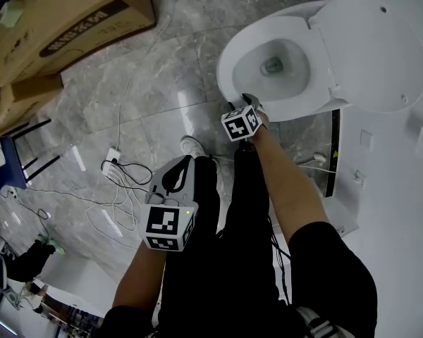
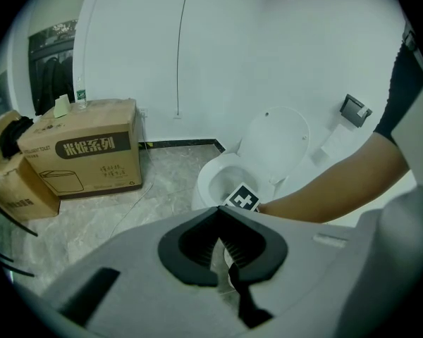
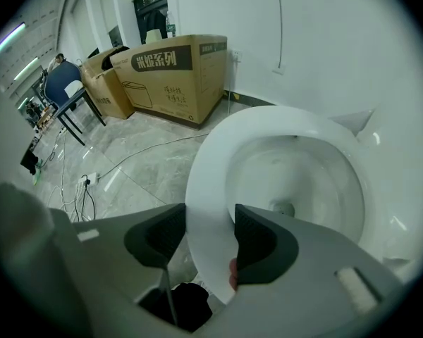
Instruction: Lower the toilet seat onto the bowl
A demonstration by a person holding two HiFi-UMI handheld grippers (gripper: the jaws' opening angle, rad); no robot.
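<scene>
Right claw [image 3: 201, 241]: I have it clamped across the front rim of the toilet seat [image 3: 211, 153], one pad outside, one inside
Toilet seat: smooth white ring, lying over the bowl [image 3: 317, 182]; lid [image 1: 381, 48] open behind it
Bowl: glossy white hollow, dark drain at the bottom
Left claw [image 2: 220, 213]: I read its pads as together, holding nothing, well back from the toilet
Floor [image 1: 162, 69]: polished grey marble, thin cables [image 1: 120, 167] trailing

Floor: grey veined marble tiles [image 1: 162, 83], glossy, reflecting light. Walls: plain white wall [image 2: 233, 48] with a black skirting strip [image 2: 183, 144] at its foot and a thin cable [image 2: 182, 48] running down it. Large cardboard boxes [image 1: 70, 13] stand against the wall. A blue chair [image 1: 7, 160] stands beside them. A power strip [image 1: 113, 157] and loose cables lie on the floor.
</scene>
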